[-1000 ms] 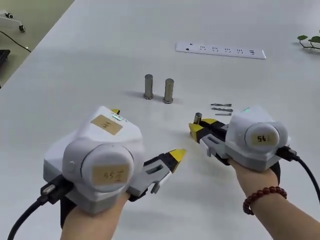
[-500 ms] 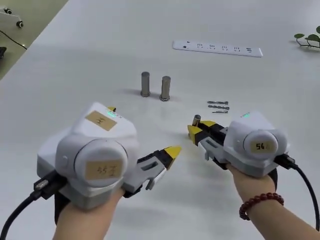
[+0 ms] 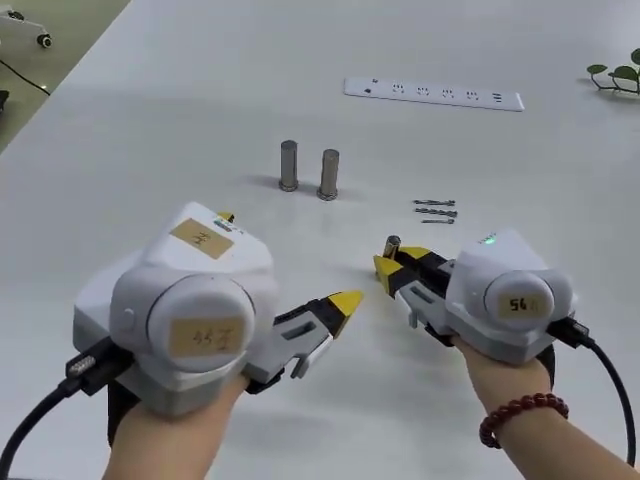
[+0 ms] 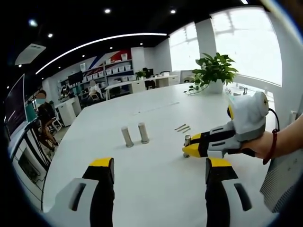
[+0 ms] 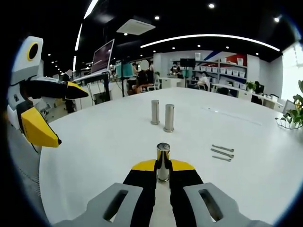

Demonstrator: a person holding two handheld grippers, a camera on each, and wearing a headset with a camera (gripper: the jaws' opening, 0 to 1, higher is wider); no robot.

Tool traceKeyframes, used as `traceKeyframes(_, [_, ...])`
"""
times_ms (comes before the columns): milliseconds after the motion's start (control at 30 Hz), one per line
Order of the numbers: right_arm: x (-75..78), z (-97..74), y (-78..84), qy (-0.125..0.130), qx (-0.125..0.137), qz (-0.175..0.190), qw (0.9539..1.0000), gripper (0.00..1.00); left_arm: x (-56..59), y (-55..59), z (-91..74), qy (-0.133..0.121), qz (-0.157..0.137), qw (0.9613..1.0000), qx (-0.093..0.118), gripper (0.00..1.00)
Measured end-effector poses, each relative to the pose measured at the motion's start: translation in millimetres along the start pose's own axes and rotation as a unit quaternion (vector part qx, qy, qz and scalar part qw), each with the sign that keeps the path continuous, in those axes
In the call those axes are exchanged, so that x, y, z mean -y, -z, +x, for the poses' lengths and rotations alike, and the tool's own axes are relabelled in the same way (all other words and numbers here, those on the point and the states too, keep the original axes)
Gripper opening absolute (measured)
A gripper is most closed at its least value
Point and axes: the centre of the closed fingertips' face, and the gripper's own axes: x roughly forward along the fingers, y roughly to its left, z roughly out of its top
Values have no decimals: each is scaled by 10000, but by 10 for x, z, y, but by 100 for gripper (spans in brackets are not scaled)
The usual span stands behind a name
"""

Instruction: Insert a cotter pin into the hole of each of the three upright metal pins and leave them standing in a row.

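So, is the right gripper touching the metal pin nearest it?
Touching. The right gripper view shows the right gripper closed on the upright metal pin, yellow tips against both its sides.

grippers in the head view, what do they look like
Both the left gripper and right gripper have rounded white housings, black jaws tipped yellow, tan handwritten labels and black cables. A reddish-brown bead bracelet circles the right wrist.

Grey left pin and middle pin stand upright at centre; third pin stands lower right; cotter pins lie flat, right of centre.
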Motion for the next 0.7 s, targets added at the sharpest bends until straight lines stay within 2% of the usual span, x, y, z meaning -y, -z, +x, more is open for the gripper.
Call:
traceKeyframes(233, [-8, -11, 3, -80, -15, -79, 9999, 4, 32, -15, 5, 50, 33, 10000, 28, 77])
traceKeyframes(467, [-8, -14, 7, -106, -12, 8, 9999, 5, 34, 24, 7, 56, 36, 10000, -65, 77])
traceKeyframes(700, [-25, -43, -1, -141, -17, 52, 9999, 12, 42, 28, 6, 70, 8, 9999, -78, 77])
